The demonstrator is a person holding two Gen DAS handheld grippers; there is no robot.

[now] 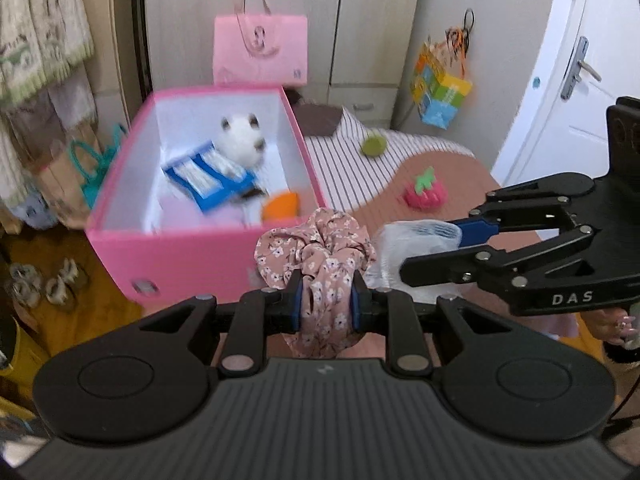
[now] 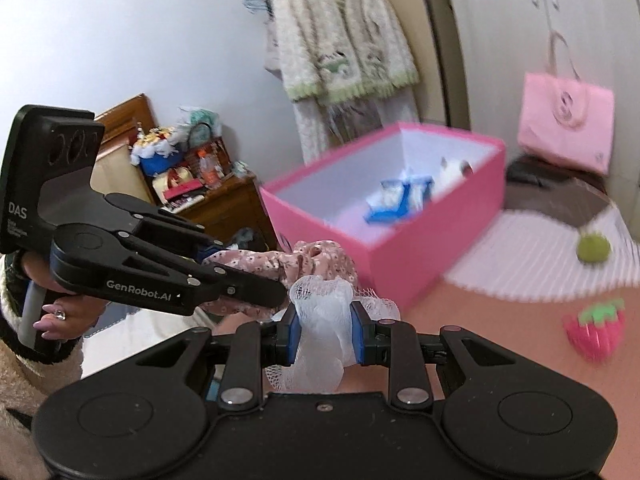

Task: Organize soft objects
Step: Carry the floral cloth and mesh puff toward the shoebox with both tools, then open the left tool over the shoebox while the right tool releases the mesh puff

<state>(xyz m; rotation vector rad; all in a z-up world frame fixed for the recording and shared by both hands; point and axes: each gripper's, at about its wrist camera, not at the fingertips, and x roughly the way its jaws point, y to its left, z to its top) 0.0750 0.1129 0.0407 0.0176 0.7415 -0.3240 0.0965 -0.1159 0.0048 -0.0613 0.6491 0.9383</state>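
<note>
Work surface: a bed, part striped, part plain pink-brown, beside pale wardrobe doors. An open pink box sits on it, with a green ball and strawberry toy well apart. My left gripper pinches a floral scrunchie; my right gripper pinches a white mesh puff. Only the right view shows a cluttered wooden nightstand. Legible: "DAS", "GenRobot.AI"
</note>
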